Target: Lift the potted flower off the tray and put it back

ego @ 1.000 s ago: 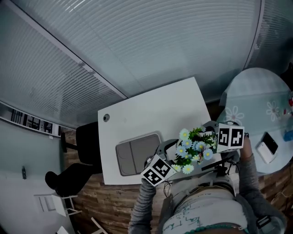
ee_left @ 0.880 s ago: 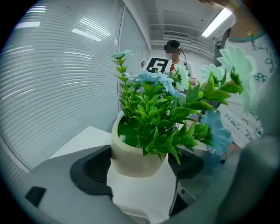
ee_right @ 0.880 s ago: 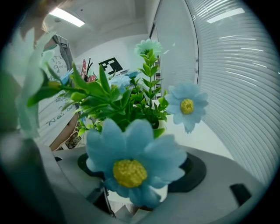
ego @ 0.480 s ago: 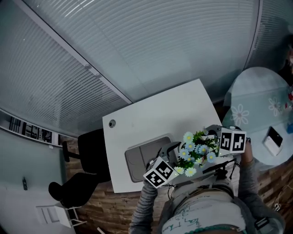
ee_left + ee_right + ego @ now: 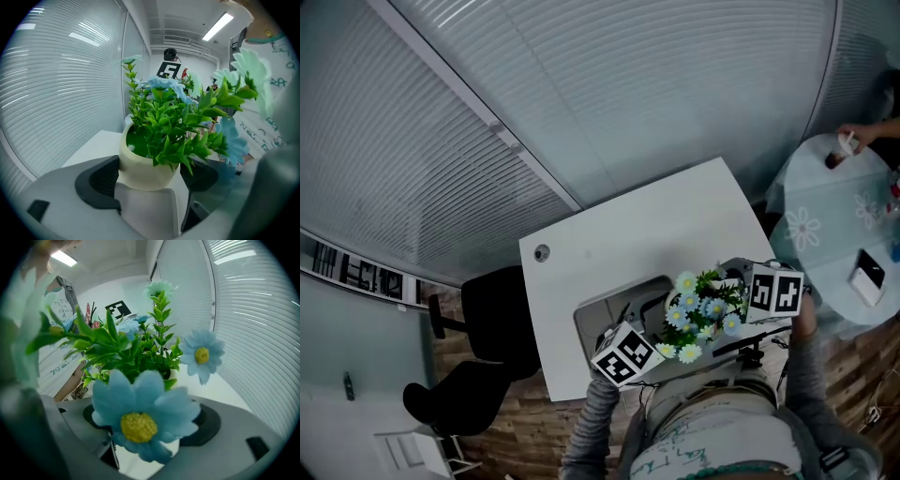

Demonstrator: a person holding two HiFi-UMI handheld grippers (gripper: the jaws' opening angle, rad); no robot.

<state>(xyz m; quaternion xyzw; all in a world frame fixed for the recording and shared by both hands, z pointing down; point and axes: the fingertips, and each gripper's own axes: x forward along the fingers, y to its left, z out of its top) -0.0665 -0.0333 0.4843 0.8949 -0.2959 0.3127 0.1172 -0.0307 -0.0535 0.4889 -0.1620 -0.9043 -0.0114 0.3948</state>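
Flower: blue daisies in cream pot, over desk near edge, at tray right end; contact with tray not discernible.
Left gripper: pads clamped on pot sides.
Right gripper: likewise gripping pot, blooms part-hiding it.

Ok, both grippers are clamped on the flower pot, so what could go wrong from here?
Two grippers share one round pot: if the left gripper and right gripper move unevenly, it could tilt or slip. A blue flower fills the right gripper view, so aiming at the tray is probably harder.
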